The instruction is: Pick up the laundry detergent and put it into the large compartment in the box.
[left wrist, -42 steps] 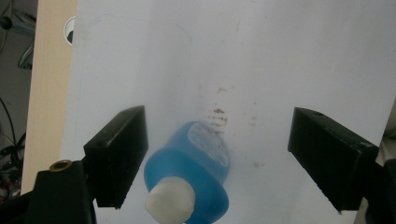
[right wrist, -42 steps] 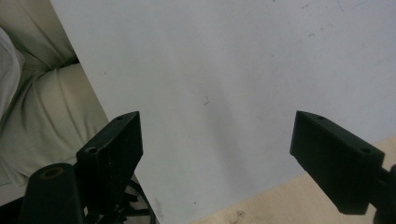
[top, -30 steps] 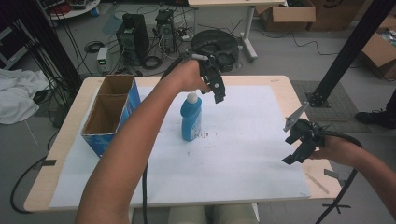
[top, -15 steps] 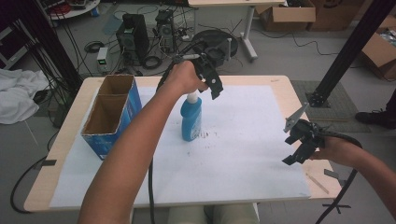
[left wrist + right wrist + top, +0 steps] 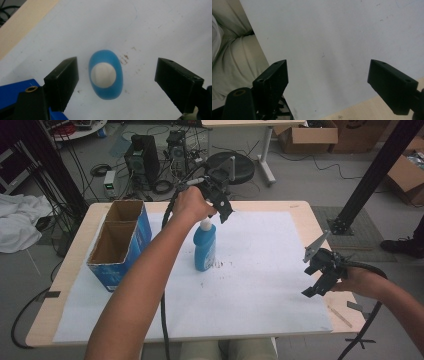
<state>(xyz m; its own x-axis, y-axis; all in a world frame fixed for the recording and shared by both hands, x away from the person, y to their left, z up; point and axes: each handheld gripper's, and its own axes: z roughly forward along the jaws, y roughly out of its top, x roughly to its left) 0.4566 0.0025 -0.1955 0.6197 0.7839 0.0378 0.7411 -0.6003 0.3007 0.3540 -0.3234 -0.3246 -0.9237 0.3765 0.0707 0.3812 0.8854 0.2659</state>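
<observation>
Blue bottle [image 5: 205, 251], white cap [image 5: 103, 75], no label visible

The bottle [image 5: 205, 251] is smooth blue plastic with a matt white cap [image 5: 103, 74] — standing on matt white paper [image 5: 260, 285] over a pale wood table [image 5: 305, 217].

A blue cardboard box [image 5: 117, 245] with two open compartments stands upright on the left part of the white paper sheet [image 5: 260, 285] that covers the wooden table [image 5: 67, 265]. Small brown specks [image 5: 220, 265] dot the sheet near its middle. A wooden stick [image 5: 339, 315] lies on the table's bare right edge. On the floor beyond stand black electronics boxes [image 5: 142, 160], a round black stool [image 5: 230, 167] and cardboard boxes [image 5: 305, 137]; white cloth [image 5: 17, 225] lies at the left
</observation>
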